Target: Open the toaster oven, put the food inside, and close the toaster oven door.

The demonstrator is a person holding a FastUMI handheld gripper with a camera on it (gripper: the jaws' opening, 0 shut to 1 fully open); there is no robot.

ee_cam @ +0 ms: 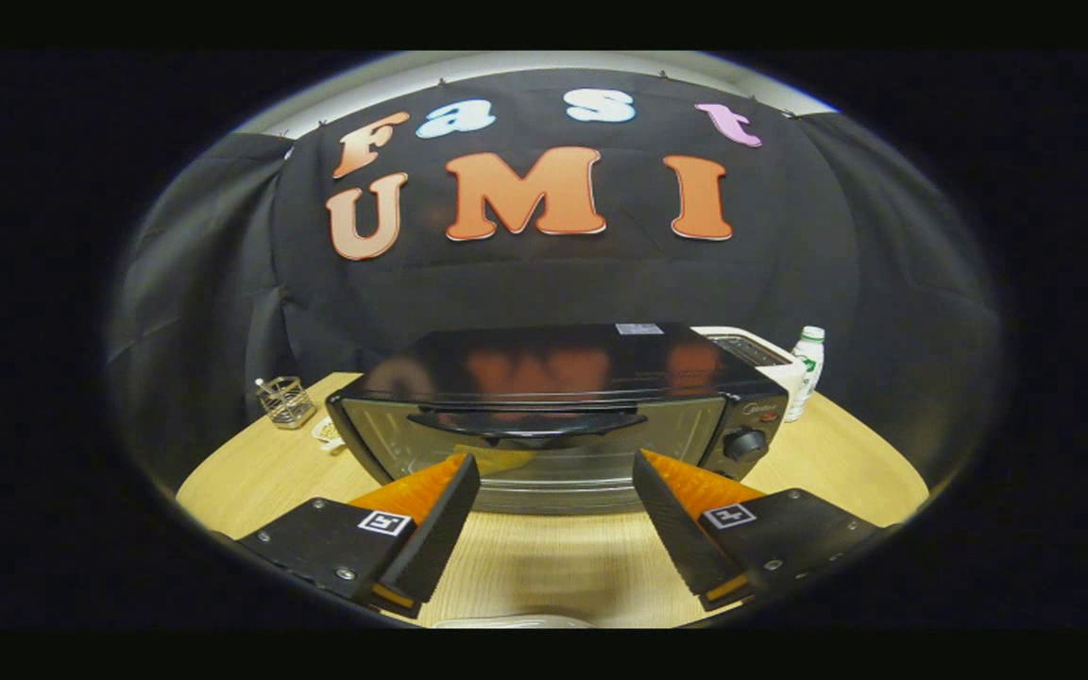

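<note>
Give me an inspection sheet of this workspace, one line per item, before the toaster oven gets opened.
Surface: round wooden table, bare ahead of the fingers.
Job's things: toaster oven just beyond the fingers, door shut, handle untouched; a pale object's edge lies below the fingers, too cut off to tell.
Clutter: wire holder left of the oven; white toaster and bottle to its right.
Grippers: gripper open, holding nothing.
Cables: nothing seen.
Surroundings: black cloth wall.

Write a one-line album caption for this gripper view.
Open gripper faces a closed toaster oven on a round wooden table, fingers apart just short of its door handle.
</note>
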